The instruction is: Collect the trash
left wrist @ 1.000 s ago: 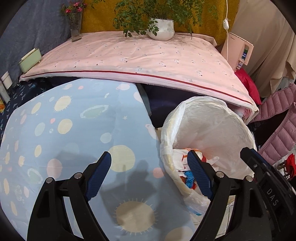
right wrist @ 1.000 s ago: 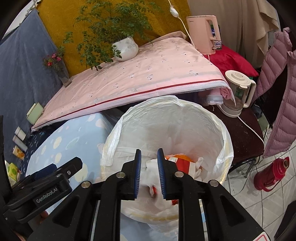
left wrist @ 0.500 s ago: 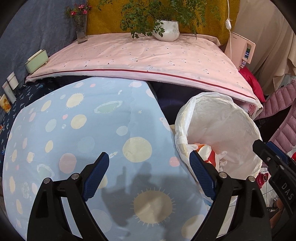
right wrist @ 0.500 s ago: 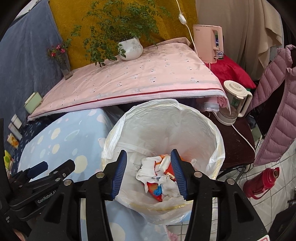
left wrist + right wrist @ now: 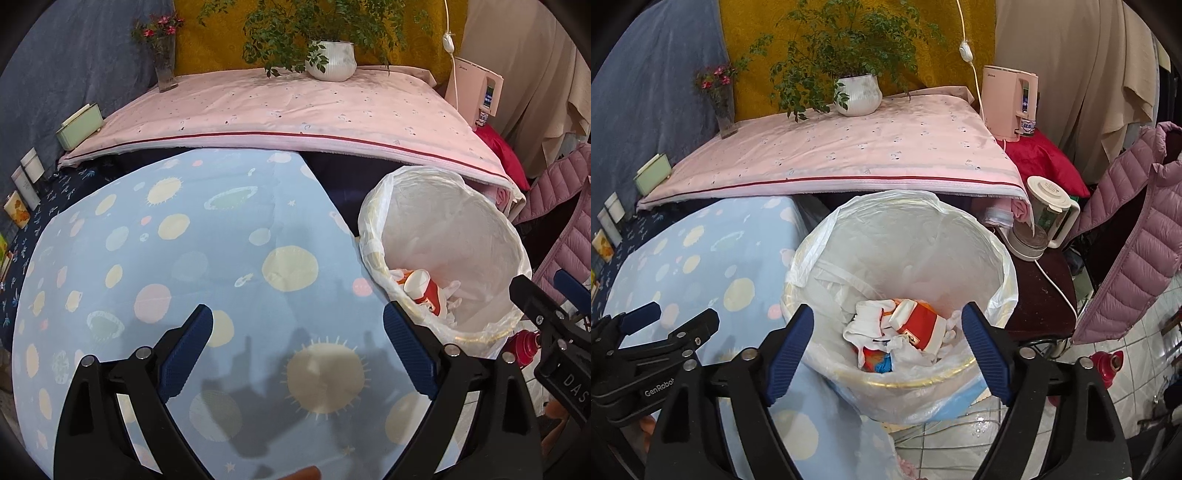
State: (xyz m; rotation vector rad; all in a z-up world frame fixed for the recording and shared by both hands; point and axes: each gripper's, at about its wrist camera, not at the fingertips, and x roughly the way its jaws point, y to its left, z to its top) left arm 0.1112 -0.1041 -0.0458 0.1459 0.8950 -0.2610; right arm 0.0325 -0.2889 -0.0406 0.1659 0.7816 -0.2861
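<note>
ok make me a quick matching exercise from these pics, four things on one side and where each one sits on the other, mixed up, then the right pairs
Things:
1. red and white carton
2. white plant pot
3. red flask
4. pale kettle

Places:
A. on the tiled floor, right of the bin
B. on the pink cloth, at the back
C. inside the lined trash bin
D. on the dark side table, beyond the bin on the right

Pairs: 1-C, 2-B, 3-A, 4-D
</note>
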